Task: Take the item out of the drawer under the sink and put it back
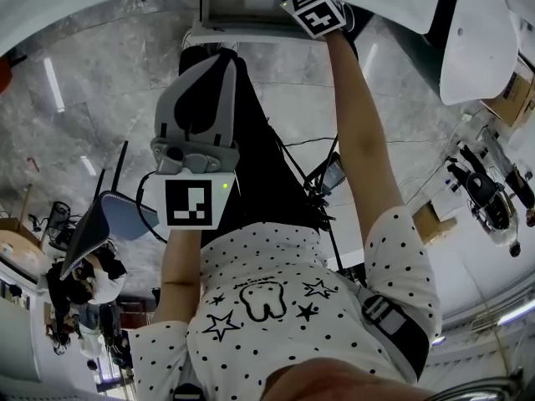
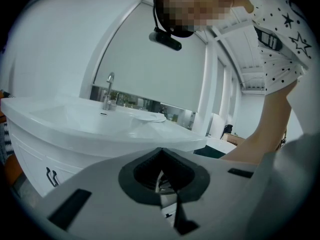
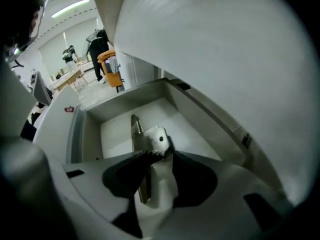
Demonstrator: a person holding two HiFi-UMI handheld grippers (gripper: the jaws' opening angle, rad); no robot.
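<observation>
At the left of the head view the left gripper (image 1: 222, 57) is held in front of the dotted shirt (image 1: 251, 266). Its jaws are closed tip to tip with nothing between them, as its own view also shows. That view looks past them at the sink (image 2: 75, 119) and tap (image 2: 108, 90). The gripper's body hides most of the cabinet (image 2: 30, 159) beneath.

Further right, the right arm (image 1: 359, 132) reaches to the open drawer (image 1: 242, 11), which the top edge of the head view cuts off. Only a marker cube (image 1: 318, 13) shows there, and the jaws beyond it are out of sight.

Seen in its own view, the right gripper (image 3: 161, 155) points down into the drawer. Its jaws stand well apart and press on either side of the white item (image 3: 156, 139), which fills the gap between the pads and sticks out past the tips. The jaws hide whether the item touches the drawer floor. Its near end is lost in shadow, so its shape is hard to make out. A thin metal strip (image 3: 136, 134) runs beside it; I cannot tell whether it belongs to the item.
</observation>
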